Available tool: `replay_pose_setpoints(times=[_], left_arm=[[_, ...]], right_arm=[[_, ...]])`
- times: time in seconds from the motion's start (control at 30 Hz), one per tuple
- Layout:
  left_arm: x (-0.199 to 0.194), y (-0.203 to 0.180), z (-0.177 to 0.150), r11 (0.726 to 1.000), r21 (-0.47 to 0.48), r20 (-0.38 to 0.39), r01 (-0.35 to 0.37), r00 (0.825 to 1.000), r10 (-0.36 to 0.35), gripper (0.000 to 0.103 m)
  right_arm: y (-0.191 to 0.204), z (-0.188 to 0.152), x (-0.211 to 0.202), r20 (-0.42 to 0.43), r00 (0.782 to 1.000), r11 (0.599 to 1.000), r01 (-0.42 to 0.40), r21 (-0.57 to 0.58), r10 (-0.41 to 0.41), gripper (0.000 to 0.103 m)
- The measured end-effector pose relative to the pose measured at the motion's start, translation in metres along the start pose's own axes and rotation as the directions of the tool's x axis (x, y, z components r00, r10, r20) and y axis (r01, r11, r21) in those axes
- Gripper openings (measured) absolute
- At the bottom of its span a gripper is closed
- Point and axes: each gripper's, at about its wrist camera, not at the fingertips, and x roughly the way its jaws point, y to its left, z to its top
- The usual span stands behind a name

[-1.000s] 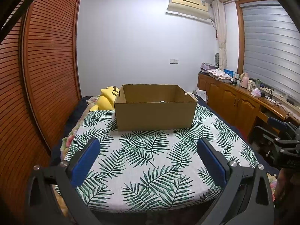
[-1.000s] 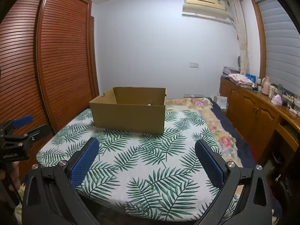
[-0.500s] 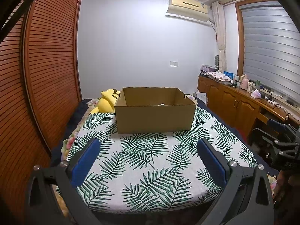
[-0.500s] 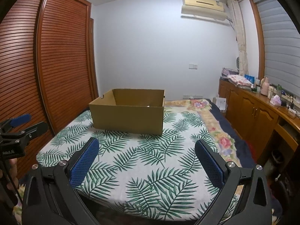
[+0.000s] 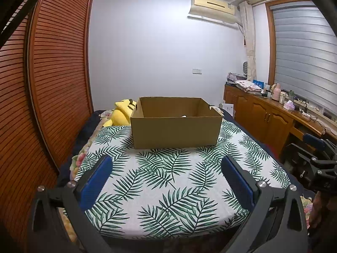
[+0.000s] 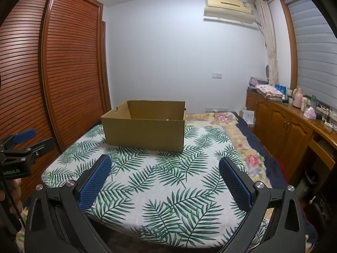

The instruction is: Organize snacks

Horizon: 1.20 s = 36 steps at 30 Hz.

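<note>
cardboard box [image 5: 175,131] near wall hides its floor; only a white sliver [image 5: 183,116] shows over the rim, unidentifiable. yellow plush toy [image 5: 121,115] partly behind the box. countertop items [image 6: 303,103] too small to identify. bed's [image 6: 168,181] near edge is behind gripper frames.

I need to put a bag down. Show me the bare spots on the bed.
Free: the leaf-print sheet between the cardboard box and both open grippers, left gripper, right gripper. Crowded: behind the box by the yellow plush toy.
</note>
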Motion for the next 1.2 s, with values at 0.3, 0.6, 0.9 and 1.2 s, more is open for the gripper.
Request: replay_pose_setpoints(times=[0.3, 0.6, 0.9, 1.2], left_arm=[[0.0007, 0.0005, -0.0029, 1.000, 0.000, -0.001, -0.005, 1.000, 0.005, 0.103], [0.0005, 0.0006, -0.0034, 1.000, -0.001, 0.002, -0.006, 1.000, 0.006, 0.103], [-0.0002, 0.0009, -0.0036, 1.000, 0.001, 0.004, -0.007, 1.000, 0.007, 0.103], [-0.0004, 0.0011, -0.0035, 1.000, 0.001, 0.003, -0.007, 1.000, 0.007, 0.103]], right_arm=[[0.0003, -0.0003, 0.0004, 0.003, 1.000, 1.000, -0.001, 0.001, 0.001, 0.103], [0.0001, -0.0006, 0.0001, 0.002, 1.000, 1.000, -0.002, 0.001, 0.002, 0.103], [0.0019, -0.0013, 0.0003, 0.000, 1.000, 1.000, -0.001, -0.002, 0.001, 0.103], [0.0013, -0.0019, 0.0000, -0.003, 1.000, 1.000, -0.005, 0.003, 0.005, 0.103]])
